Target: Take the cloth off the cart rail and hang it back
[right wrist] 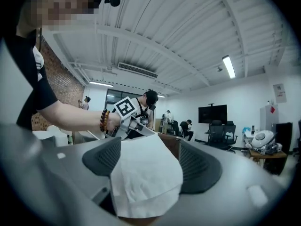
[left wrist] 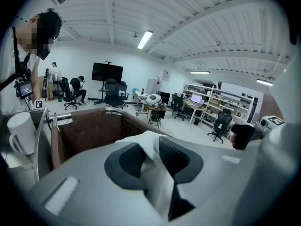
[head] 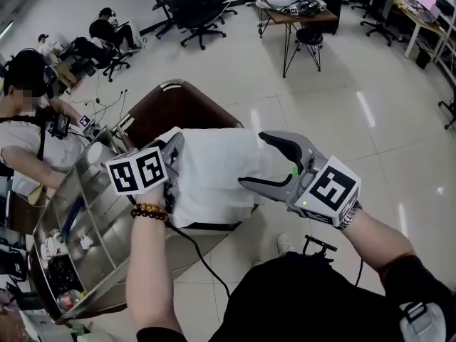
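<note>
Seemingly the hang-back half of the task is in hand and close to done. The white cloth (head: 210,173) lies spread flat between the two grippers, over the near side of the cart's (head: 71,184) brown bag (head: 171,109). Its lower edge hangs down to a dark band just below it. The chrome cart rail (head: 172,84) shows only as the curve at the bag's far side. The stretch under the cloth is covered, so I cannot tell for sure that the cloth's weight rests on a rail and not on the grippers. The left gripper (head: 171,152) is at the cloth's left edge with its jaws a little apart. A fold of the cloth runs up between the pads, yet the ribbed face of one pad shows bare beside it, so I judge this as a loosened hold, not a pinch. The right gripper (head: 253,159) is at the right edge with its jaws wide apart. The cloth lies slack in the gap and touches neither pad firmly. So the taking-off looks finished and the cloth sits roughly where it should hang. What is left, by my reading, is to draw both grippers clear without dragging the cloth along, and to see that it stays draped evenly.
</note>
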`<state>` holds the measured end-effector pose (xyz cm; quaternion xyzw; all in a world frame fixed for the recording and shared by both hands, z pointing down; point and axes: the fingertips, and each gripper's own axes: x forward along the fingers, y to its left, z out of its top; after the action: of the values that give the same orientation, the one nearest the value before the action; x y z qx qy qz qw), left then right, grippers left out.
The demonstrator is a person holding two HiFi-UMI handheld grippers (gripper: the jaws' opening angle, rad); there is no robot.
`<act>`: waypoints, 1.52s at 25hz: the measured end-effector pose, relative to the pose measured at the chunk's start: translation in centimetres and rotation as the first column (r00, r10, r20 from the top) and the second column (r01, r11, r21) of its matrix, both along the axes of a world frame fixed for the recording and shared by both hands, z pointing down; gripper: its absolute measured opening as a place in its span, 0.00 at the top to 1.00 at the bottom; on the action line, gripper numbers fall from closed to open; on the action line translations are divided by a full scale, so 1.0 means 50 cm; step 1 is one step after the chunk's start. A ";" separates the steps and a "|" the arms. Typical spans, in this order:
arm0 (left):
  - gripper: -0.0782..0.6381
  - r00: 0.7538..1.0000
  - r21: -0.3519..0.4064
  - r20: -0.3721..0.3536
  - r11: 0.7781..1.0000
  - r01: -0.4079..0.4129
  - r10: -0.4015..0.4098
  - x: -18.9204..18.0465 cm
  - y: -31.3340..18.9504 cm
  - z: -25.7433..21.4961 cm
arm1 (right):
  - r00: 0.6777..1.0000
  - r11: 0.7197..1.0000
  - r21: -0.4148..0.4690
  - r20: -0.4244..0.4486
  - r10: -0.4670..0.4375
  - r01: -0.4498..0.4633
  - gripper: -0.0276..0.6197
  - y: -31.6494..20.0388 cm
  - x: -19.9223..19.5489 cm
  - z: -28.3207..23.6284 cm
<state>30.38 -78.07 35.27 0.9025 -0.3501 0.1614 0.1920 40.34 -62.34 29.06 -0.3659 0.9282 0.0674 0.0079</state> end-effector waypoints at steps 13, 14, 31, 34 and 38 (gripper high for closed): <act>0.50 0.988 0.001 0.066 0.991 0.137 -0.136 0.033 -0.046 0.022 | 0.982 0.977 -0.119 0.093 -0.167 0.177 0.38 -0.117 0.096 0.076; 0.50 0.987 0.016 0.066 0.989 0.147 -0.148 0.031 -0.043 0.025 | 0.979 0.976 -0.111 0.090 -0.180 0.190 0.38 -0.118 0.094 0.081; 0.60 0.975 0.307 -0.064 0.926 0.220 -0.211 -0.001 0.088 -0.025 | 0.965 0.967 -0.051 0.091 -0.245 0.250 0.39 -0.069 0.042 0.107; 0.64 0.976 0.363 -0.097 0.906 0.215 -0.193 -0.001 0.138 -0.048 | 0.968 0.968 -0.090 0.109 -0.226 0.236 0.43 -0.027 0.028 0.091; 0.69 0.981 0.429 -0.130 0.884 0.184 -0.141 -0.008 0.247 -0.072 | 0.971 0.974 0.036 0.072 -0.226 0.224 0.48 0.052 -0.001 0.068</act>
<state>29.96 -65.70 31.69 0.8965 -0.4424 0.0188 0.0129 40.31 -59.74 32.44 -0.2604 0.9617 0.0650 0.0558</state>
